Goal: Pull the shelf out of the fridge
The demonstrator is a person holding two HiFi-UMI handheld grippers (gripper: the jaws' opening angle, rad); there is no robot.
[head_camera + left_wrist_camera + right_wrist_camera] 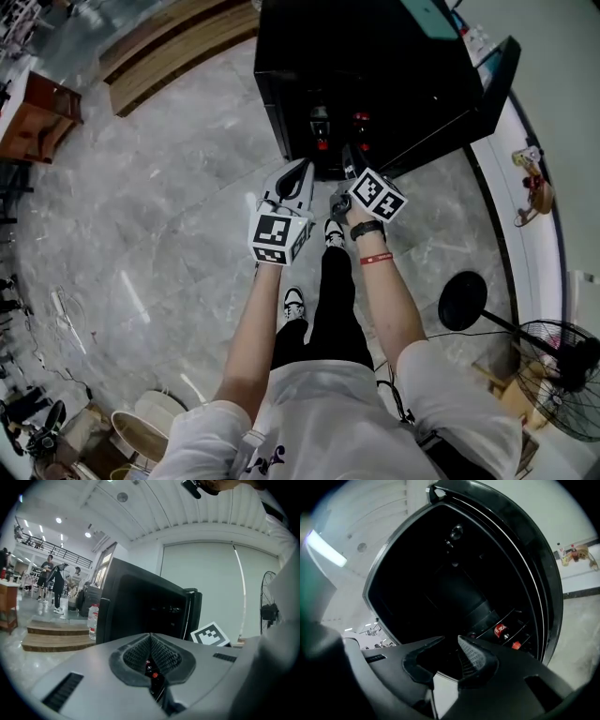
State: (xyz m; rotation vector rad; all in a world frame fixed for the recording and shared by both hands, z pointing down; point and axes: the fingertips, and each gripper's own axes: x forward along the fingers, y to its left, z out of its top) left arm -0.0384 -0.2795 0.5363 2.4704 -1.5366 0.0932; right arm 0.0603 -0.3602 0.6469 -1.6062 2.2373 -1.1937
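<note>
A black fridge stands open on the floor ahead, its door swung to the right. In the right gripper view its dark inside holds a wire shelf low at the right, with a red-labelled bottle lying on it. Red-capped bottles show at the fridge's mouth. My right gripper stands open just before the lower opening, with nothing between its fingers. My left gripper is shut and empty, held beside it and a little short of the fridge.
Wooden steps lie at the back left and a wooden table at the far left. A standing fan and a round black base are at the right. A white ledge runs past the door. People stand far off.
</note>
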